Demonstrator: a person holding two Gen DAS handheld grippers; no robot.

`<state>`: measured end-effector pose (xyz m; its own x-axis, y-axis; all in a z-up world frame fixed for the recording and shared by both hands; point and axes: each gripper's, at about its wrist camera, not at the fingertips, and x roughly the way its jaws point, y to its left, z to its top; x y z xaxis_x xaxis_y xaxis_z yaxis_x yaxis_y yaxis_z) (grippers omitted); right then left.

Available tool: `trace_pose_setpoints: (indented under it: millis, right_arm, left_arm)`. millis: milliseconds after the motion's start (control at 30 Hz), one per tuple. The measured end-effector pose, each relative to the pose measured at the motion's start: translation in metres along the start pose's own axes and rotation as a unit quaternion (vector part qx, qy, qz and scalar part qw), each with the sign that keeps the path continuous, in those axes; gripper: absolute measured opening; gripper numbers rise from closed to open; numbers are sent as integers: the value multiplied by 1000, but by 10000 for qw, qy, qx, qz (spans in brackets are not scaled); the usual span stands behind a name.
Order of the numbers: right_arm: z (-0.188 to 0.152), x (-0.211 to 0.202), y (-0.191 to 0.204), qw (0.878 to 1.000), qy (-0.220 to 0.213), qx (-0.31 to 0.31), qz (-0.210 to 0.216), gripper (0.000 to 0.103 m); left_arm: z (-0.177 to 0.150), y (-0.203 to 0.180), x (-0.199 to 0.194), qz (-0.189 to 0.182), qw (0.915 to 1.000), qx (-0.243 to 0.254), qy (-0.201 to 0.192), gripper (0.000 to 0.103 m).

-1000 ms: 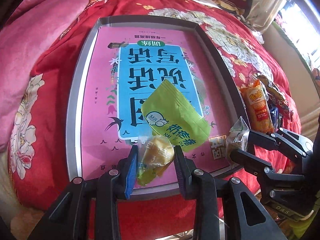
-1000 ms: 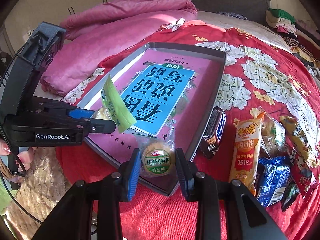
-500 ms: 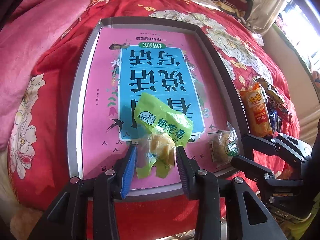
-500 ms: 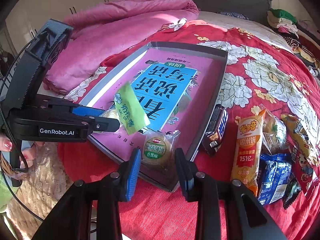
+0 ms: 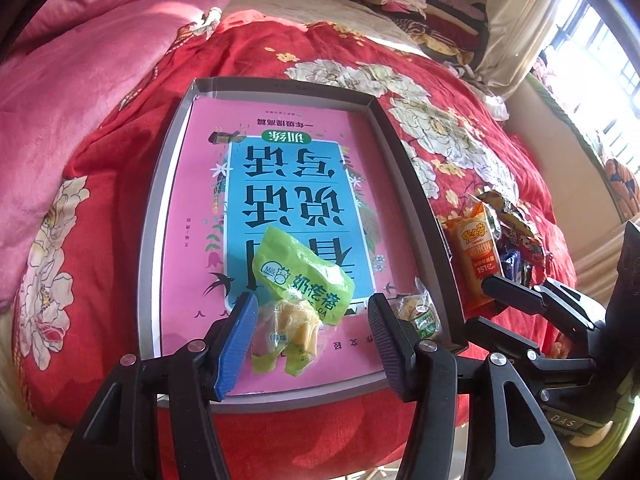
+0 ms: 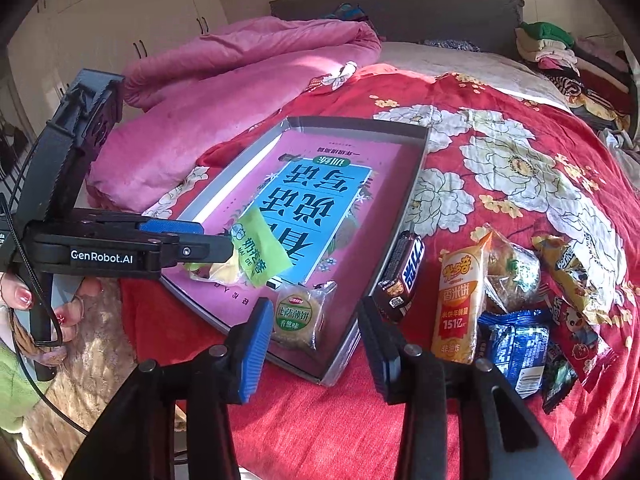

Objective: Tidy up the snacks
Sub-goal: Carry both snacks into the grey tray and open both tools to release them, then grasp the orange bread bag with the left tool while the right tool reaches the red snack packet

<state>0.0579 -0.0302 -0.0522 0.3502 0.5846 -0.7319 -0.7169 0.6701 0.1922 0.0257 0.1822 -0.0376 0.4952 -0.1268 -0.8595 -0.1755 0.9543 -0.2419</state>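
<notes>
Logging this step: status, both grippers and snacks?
Left gripper open around green snack. Right gripper open, round cracker in tray. Nothing blocking.

A green milk-candy packet (image 5: 306,280) lies flat inside the grey tray (image 5: 160,208), its clear lower end showing yellow pieces, near the tray's front edge. Just beside it, in the tray's front corner, rests a round biscuit in clear wrap with a green label (image 6: 298,318). On the red bedspread beside the tray lie a dark chocolate bar (image 6: 402,276), an orange rice-cracker stick (image 6: 458,300), a blue packet (image 6: 516,346) and further wrapped snacks (image 6: 572,276), bunched together.
</notes>
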Motion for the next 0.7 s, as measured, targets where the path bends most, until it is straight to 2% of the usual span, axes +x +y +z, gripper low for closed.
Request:
trace_pose_setpoints:
  millis: [400, 633, 700]
  right_arm:
    - [1, -31, -16, 9987, -414, 175, -227, 53]
    - [0, -50, -27, 9968, -662, 285, -351, 54]
    - [-1, -55, -30, 9961, -721, 326, -384, 54]
  left_arm:
    - [5, -14, -18, -104, 9995, 22, -295, 62]
    - [6, -27, -27, -208, 9989, 107, -413, 63]
    - [6, -32, -29, -209, 9986, 139, -456, 67]
